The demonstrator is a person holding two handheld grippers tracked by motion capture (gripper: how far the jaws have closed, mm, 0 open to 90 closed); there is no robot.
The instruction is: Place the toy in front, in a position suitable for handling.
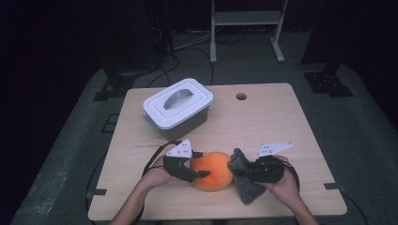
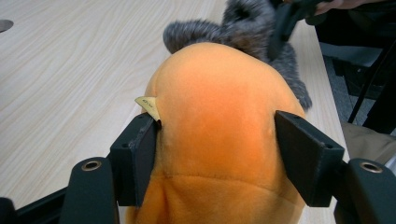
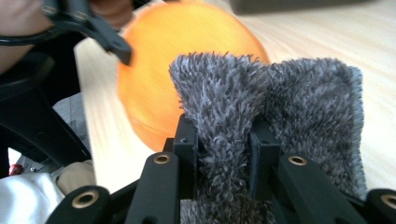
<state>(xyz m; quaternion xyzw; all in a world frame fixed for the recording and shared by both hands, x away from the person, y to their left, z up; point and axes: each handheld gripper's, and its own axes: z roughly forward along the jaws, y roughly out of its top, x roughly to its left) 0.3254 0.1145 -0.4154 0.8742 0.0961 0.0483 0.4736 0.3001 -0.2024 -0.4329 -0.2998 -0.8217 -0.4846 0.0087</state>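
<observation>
the left gripper [image 2: 217, 149] clamps both sides of an orange plush ball [image 2: 219, 135] at the near edge of the table [image 1: 263, 122]. just beside it, the right gripper [image 3: 224, 140] pinches a grey fuzzy cloth [image 3: 266, 107] that touches the ball.

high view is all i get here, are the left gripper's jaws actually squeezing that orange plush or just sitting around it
Observer: In the left gripper view, both jaws of the left gripper press into the sides of the orange plush.
Operator: and the grey furry bit on the right, is it held
Observer: Yes. The right gripper view shows the right gripper pinching a fold of the grey furry part between its jaws.
Operator: anything on the plush i can't see
Observer: A small pale tag sticks out just above the left gripper's left-hand jaw.
</observation>
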